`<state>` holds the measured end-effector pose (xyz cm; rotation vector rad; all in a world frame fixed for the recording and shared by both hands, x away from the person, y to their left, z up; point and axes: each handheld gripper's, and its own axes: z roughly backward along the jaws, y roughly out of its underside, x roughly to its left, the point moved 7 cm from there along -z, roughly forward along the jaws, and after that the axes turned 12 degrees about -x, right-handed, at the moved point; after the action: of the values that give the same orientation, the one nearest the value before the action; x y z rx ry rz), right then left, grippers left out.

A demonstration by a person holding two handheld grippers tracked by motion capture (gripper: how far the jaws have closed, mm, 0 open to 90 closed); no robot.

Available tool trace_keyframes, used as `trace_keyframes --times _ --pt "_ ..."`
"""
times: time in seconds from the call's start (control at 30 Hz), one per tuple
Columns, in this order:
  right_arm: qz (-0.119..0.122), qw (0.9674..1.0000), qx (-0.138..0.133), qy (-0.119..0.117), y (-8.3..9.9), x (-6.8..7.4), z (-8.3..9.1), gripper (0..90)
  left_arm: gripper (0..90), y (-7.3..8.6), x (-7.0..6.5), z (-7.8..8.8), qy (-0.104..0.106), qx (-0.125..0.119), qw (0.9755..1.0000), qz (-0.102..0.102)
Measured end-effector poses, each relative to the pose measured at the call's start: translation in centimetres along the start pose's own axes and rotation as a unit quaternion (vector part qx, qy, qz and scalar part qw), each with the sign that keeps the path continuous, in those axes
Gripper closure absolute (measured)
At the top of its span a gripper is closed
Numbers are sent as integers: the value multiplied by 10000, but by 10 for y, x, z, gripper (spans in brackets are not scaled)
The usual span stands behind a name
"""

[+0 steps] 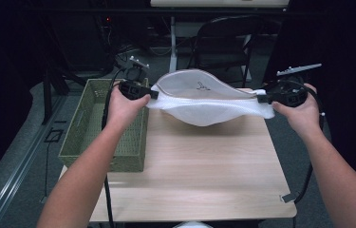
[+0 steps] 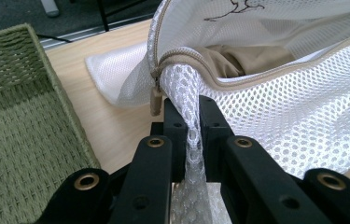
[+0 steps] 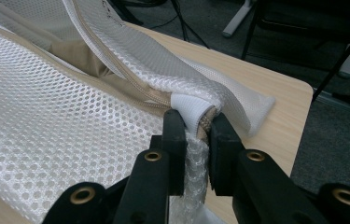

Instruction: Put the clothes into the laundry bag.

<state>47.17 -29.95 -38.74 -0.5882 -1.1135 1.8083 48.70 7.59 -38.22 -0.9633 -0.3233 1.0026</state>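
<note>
mesh bag [image 2: 275,107]: right part cut by frame edge | beige cloth [image 2: 238,58] inside: mostly hidden | bag print [image 1: 203,86]: too small to read | basket [image 2: 18,130]: cropped left

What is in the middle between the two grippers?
The white mesh laundry bag stretches between the left hand-held gripper and right hand-held gripper, unzipped, with tan cloth inside; the high view shows it.

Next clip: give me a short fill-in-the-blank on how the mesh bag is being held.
1. The left hand-held gripper is shut on the white mesh bag beside its ____ pull.
2. The right hand-held gripper is ____ on the bag's other end.
3. The green woven basket sits at the table's ____ edge.

Missing: zipper; shut; left
</note>
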Motion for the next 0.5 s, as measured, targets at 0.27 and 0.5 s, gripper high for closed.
trace_keyframes --times 0.27,0.5 --pt "-27 9999 -111 3 -7 -1 2 792 846 -4 1 1 -11 -117 9999 26" --pt "31 9999 -152 15 -7 0 3 792 845 -2 1 2 5 -114 9999 5"
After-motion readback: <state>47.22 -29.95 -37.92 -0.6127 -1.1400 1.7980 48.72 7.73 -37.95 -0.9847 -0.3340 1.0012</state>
